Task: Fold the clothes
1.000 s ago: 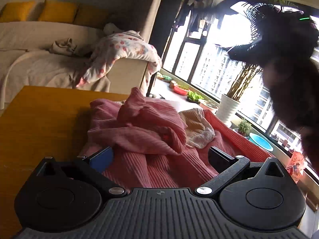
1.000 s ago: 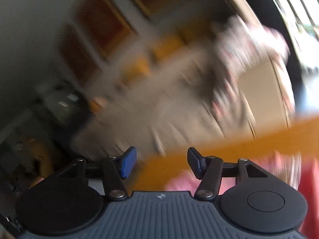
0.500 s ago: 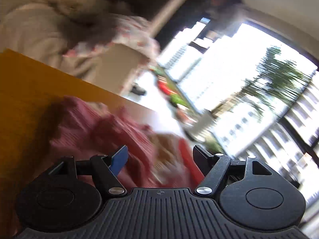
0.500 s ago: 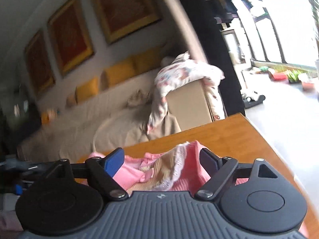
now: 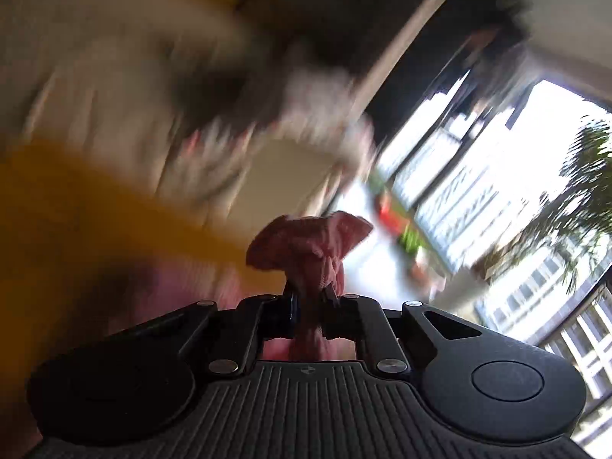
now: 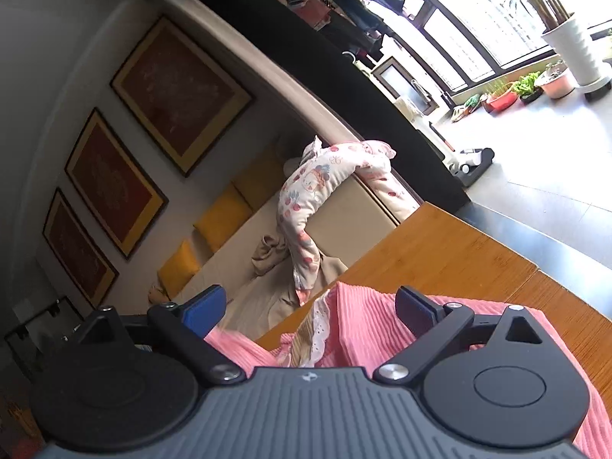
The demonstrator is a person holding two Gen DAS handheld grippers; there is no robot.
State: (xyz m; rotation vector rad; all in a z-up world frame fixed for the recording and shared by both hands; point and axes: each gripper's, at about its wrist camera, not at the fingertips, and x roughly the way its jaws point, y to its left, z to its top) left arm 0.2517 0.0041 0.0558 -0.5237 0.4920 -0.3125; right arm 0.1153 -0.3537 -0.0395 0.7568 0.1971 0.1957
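My left gripper (image 5: 311, 296) is shut on a bunch of the pink ribbed garment (image 5: 311, 243), which sticks up between the jaws; the rest of that view is motion-blurred. In the right wrist view the pink ribbed garment (image 6: 367, 336), with a beige lace-trimmed piece (image 6: 310, 334) on it, lies on the wooden table (image 6: 459, 252). My right gripper (image 6: 310, 308) is open and empty, its fingers just above the garment's near edge.
A beige sofa (image 6: 344, 222) with yellow cushions and a floral blanket (image 6: 306, 199) stands beyond the table. Framed pictures (image 6: 179, 91) hang on the wall. Potted plants (image 6: 528, 84) and windows are at the right. The table's far edge (image 6: 535, 264) is close.
My left gripper has closed on the pink garment and is moving fast, blurring the view. My right gripper has tilted and stayed open over the garment.
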